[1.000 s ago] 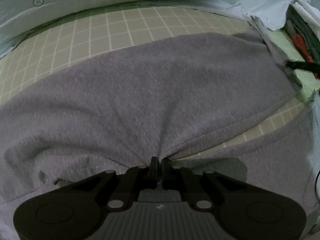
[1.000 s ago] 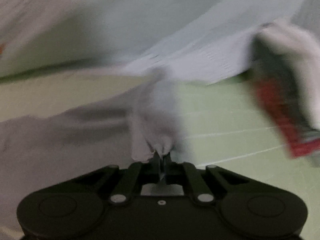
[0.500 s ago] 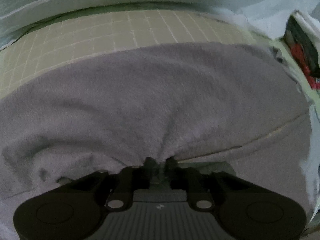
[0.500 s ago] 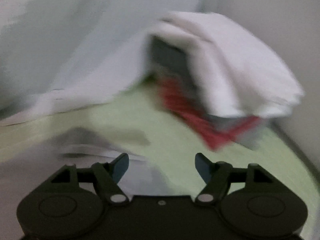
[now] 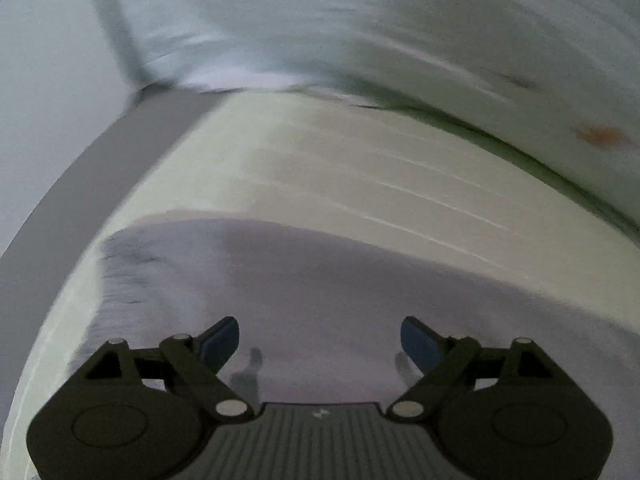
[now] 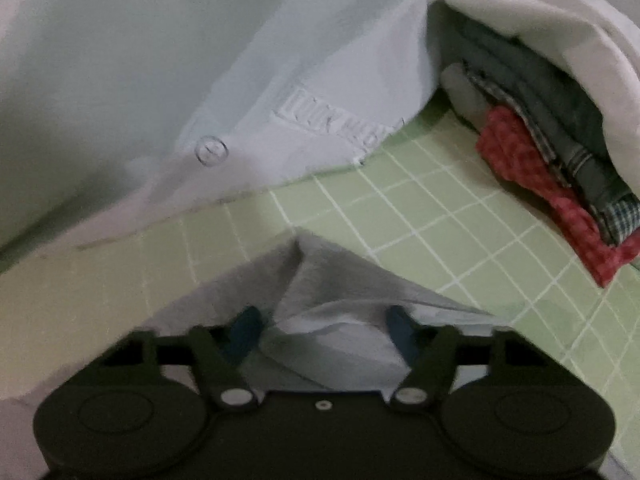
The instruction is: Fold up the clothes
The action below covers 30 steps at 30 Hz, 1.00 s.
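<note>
We hold both grippers over the grey garment on the green checked sheet.

Our left gripper [image 5: 320, 342] stands wide apart over the grey garment [image 5: 360, 300], its jaws just opening, nothing pinched. Our right gripper [image 6: 322, 328] has just been closing; a raised fold of garment [image 6: 332, 280] sits between its pads [image 6: 400, 326], not visibly pressed. The sheet [image 6: 460, 240] carries a stack of folded clothes [image 6: 560, 140] well apart.

Motion blur smears the grey garment [image 5: 320, 280] and checked sheet [image 5: 340, 168]; their far edges seem indistinct.
</note>
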### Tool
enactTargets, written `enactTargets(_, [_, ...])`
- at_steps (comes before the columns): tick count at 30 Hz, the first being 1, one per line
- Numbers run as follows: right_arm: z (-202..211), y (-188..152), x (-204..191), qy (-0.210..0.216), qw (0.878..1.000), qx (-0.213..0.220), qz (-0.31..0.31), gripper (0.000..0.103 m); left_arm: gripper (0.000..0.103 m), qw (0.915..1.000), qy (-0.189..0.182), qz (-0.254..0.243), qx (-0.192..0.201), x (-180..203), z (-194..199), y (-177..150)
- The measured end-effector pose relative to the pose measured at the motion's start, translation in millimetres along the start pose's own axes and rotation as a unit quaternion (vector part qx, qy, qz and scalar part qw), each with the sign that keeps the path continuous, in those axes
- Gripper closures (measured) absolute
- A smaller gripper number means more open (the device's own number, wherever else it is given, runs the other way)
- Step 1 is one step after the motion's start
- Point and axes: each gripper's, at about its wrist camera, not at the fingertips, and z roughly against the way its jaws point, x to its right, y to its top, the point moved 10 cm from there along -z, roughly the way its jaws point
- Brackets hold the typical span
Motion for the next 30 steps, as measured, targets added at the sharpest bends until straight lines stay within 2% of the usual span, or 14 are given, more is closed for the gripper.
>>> enactTargets(1, [0.4, 2.9, 2.0, 0.0, 1.0, 0.001, 0.006, 0.077, 0.015, 0.9999, 0.007, 0.014, -0.003, -10.6, -6.1, 3.8])
enactTargets(2, [-0.7, 7.4, 4.5, 0.003, 1.0, -0.002, 0.016, 0.091, 0.015, 0.9996, 0.012, 0.025, -0.006, -20.0, -11.5, 7.4])
enactTargets(3, [-1.7, 13.7, 6.7, 0.003, 1.0, -0.003, 0.027, 0.099, 0.015, 0.9996, 0.016, 0.023, -0.005, -23.9, -16.2, 10.0])
enactTargets(8, [-2.4, 77.7, 22.4, -0.065, 0.993, 0.053, 0.088, 0.1, 0.015, 0.9976, 0.059, -0.034, -0.011, -26.3, -40.0, 11.3])
enactTargets(12, [-18.6, 114.5, 35.0, -0.109, 0.988, 0.065, 0.088, 0.099, 0.015, 0.9967, 0.062, -0.052, 0.006, -27.7, -43.4, 15.7])
enactTargets(13, [-24.9, 113.8, 35.1, -0.12, 0.987, 0.058, 0.095, 0.098, 0.015, 0.9963, 0.067, -0.053, 0.011, -31.0, -42.8, 17.9])
enactTargets(15, [-35.2, 110.6, 35.3, -0.144, 0.983, 0.045, 0.104, 0.079, 0.015, 0.995, 0.082, -0.052, 0.023, -39.6, -41.4, 23.0])
enactTargets(17, [-36.0, 100.5, 34.8, -0.167, 0.98, 0.041, 0.102, 0.041, 0.015, 0.9933, 0.098, -0.049, 0.035, -50.5, -40.4, 29.5])
enactTargets(19, [-31.4, 89.1, 33.0, -0.177, 0.978, 0.042, 0.098, 0.035, 0.014, 0.9927, 0.106, -0.038, 0.044, -63.3, -38.2, 33.7])
enactTargets(22, [-18.9, 68.4, 26.6, -0.157, 0.984, 0.035, 0.082, 0.024, 0.012, 0.993, 0.11, -0.005, 0.043, -87.5, -43.8, 38.5])
enactTargets(26, [4.0, 36.4, 18.0, -0.129, 0.99, 0.023, 0.058, 0.022, 0.012, 0.9947, 0.071, 0.066, 0.033, -108.9, -57.4, 36.2])
enactTargets(27, [10.0, 28.9, 15.8, -0.12, 0.991, 0.02, 0.054, 0.022, 0.015, 0.995, 0.047, 0.081, 0.035, -107.7, -60.1, 35.3])
enactTargets(29, [21.3, 15.1, 11.2, -0.103, 0.994, 0.015, 0.044, 0.021, 0.031, 0.9949, 0.035, 0.076, 0.057, -100.6, -58.8, 36.6])
enactTargets(30, [27.1, 8.2, 8.4, -0.092, 0.995, 0.013, 0.036, 0.021, 0.056, 0.9948, 0.034, 0.065, 0.07, -95.9, -56.5, 38.1])
